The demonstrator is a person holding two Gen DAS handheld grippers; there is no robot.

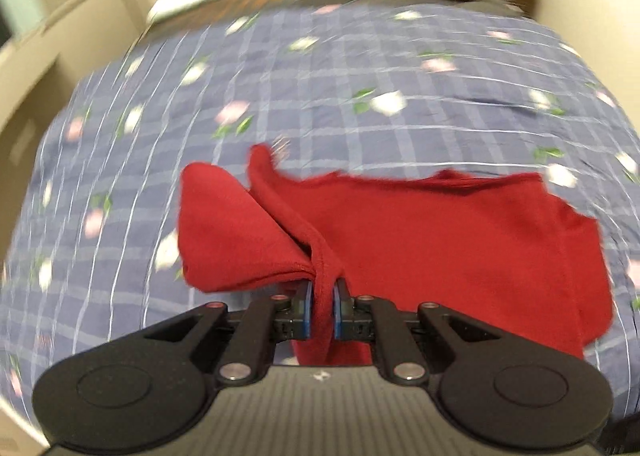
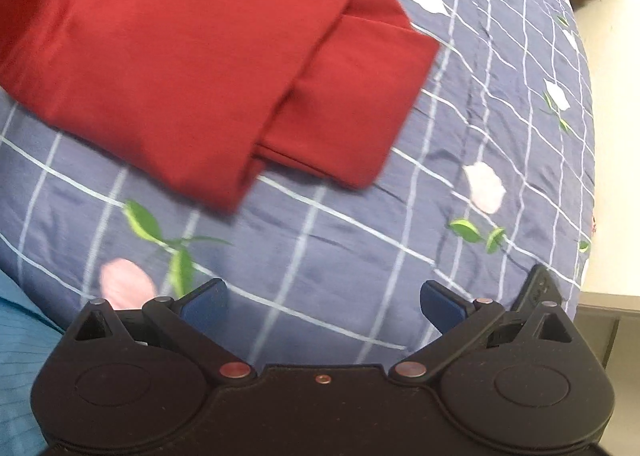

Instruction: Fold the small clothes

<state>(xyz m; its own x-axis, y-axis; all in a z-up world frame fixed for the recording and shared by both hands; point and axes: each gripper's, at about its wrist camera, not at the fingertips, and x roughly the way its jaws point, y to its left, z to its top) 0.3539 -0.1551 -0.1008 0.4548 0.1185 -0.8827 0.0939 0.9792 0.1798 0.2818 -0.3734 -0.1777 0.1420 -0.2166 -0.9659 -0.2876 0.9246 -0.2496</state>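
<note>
Two tools | left tool (image 1: 323, 294) pinching red garment (image 1: 440, 240) | right tool (image 2: 322, 302) spread

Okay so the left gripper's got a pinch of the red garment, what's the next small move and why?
Probably carry that pinched edge across the body of the red garment and lay it down. The left gripper is shut on a raised fold, while the right gripper is open over the bedspread, holding nothing.

We see the garment (image 1: 440, 248) lying on the bedspread (image 1: 360, 76); the left gripper (image 1: 322, 308) pinches its near edge, while the right gripper (image 2: 322, 304) hovers apart from it.
</note>
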